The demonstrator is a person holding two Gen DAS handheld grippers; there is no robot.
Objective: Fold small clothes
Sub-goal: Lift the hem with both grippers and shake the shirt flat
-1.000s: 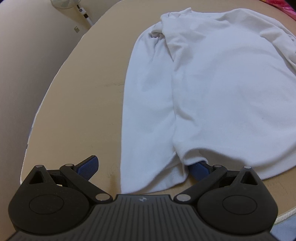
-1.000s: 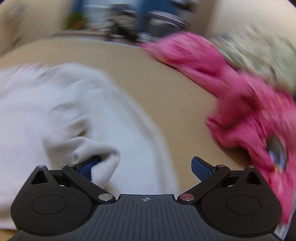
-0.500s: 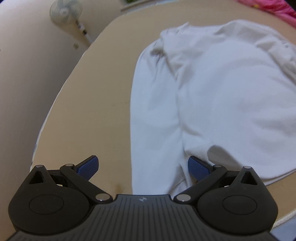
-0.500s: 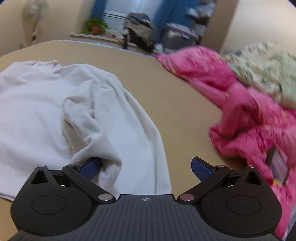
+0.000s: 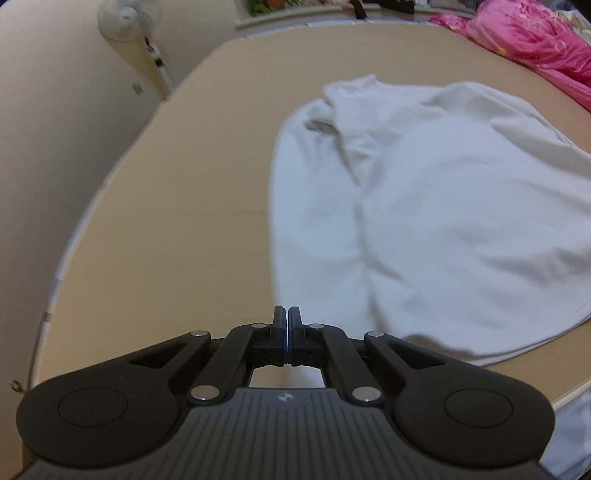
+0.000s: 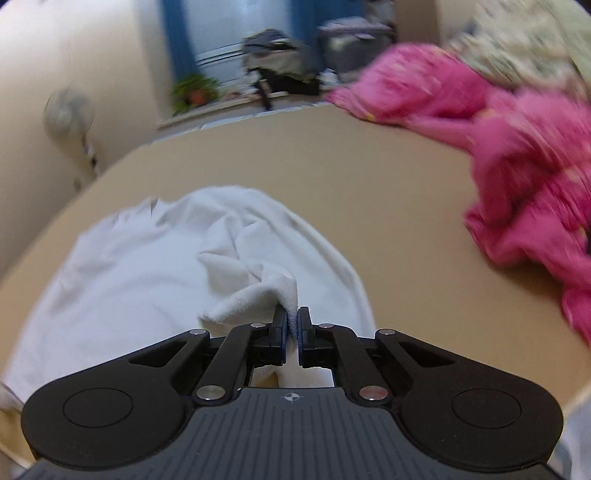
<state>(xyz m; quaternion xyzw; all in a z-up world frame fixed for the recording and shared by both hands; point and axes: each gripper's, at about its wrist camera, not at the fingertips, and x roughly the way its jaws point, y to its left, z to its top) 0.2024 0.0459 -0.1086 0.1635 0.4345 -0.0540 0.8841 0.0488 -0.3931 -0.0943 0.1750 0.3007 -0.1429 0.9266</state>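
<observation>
Across the tan counter we see a white fleece garment spread flat, with a heap of pink cloth well apart at the far right and a white standing fan past the far left corner. Our left gripper is clenched on nothing, just beside the garment's near left hem. Our right gripper grasps a bunched fold of the garment, lifted off the layer below. Bare counter lies left of the garment, up to the rounded edge.
</observation>
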